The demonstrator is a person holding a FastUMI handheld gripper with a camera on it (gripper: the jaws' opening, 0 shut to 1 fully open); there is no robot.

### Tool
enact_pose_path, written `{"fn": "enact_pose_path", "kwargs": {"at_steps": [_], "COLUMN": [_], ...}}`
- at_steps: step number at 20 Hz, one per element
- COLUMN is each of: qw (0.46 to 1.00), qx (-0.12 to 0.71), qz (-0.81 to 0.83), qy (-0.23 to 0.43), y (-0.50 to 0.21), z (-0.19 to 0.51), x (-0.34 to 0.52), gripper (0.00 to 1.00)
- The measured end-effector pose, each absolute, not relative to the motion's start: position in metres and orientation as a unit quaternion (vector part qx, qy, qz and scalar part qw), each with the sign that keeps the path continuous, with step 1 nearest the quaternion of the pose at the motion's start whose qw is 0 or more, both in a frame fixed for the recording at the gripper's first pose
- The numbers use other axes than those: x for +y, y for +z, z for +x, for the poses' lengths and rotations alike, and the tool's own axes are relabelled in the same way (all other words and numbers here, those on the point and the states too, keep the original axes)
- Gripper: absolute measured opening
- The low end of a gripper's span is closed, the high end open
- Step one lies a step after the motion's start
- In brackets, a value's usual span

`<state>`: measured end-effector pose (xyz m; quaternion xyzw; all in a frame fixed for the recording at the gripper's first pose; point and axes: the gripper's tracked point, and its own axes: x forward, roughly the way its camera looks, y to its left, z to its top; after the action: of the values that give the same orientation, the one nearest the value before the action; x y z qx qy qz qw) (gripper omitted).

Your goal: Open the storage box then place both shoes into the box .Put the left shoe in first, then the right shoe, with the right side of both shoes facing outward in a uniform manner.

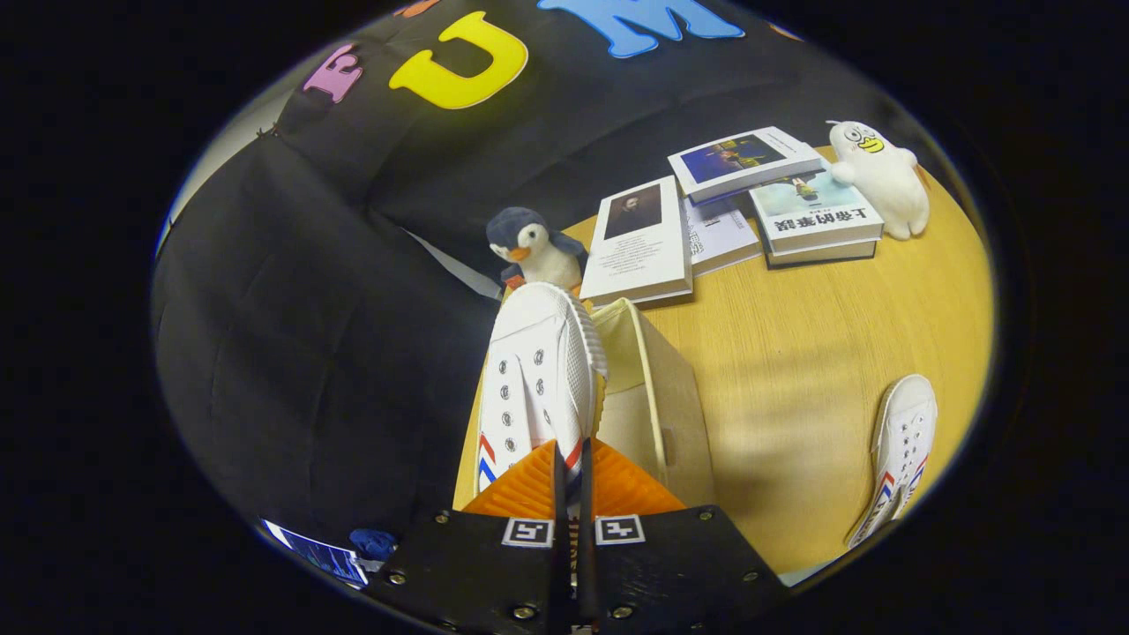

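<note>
Between my fingers sat the heel end of a white shoe (538, 379), toe pointing away from me, red-and-blue stripe near my fingertips; my gripper (571, 481) was clenched on it, both fingers nearly together with only a thin bit of shoe pinched between. Just to the right of the shoe was the box (657, 397), cream-coloured, already open, its near wall standing right beside the sole. The second shoe (901, 445) lay well apart on the table (794, 353), out to the right. Beyond the box stood a penguin toy (534, 247), then some books (639, 242), and a white plush (882, 176) further back. Risks as I judged them: the grip was on a thin strip at the heel, so the long toe end could swing or droop and the shoe could twist out of the pinch. Sole edge was close to the box wall; a sideways nudge could catch the rim and shove or tip the light box. Toe was near the penguin, so overshooting forward could knock it. Couldn't tell from here which shoe of the pair I held, so order and facing could end up wrong. Box interior was mostly hidden by the shoe, so clearance inside was a guess.
</note>
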<state>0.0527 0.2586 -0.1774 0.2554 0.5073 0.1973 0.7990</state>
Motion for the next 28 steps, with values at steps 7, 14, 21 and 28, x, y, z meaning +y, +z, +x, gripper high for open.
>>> {"fn": "enact_pose_path", "kwargs": {"at_steps": [7,14,21,28], "qw": [0.798,0.789,0.781,0.786], "qx": [0.535,0.567,0.588,0.567], "qz": [0.195,0.152,0.135,0.142], "qy": [0.198,0.178,0.160,0.201], "y": [-0.216,-0.257,-0.286,-0.278], "z": [0.034,0.029,0.024,0.019], "x": [0.299,0.320,0.339,0.349], "gripper": [0.03,0.03,0.03,0.58]}}
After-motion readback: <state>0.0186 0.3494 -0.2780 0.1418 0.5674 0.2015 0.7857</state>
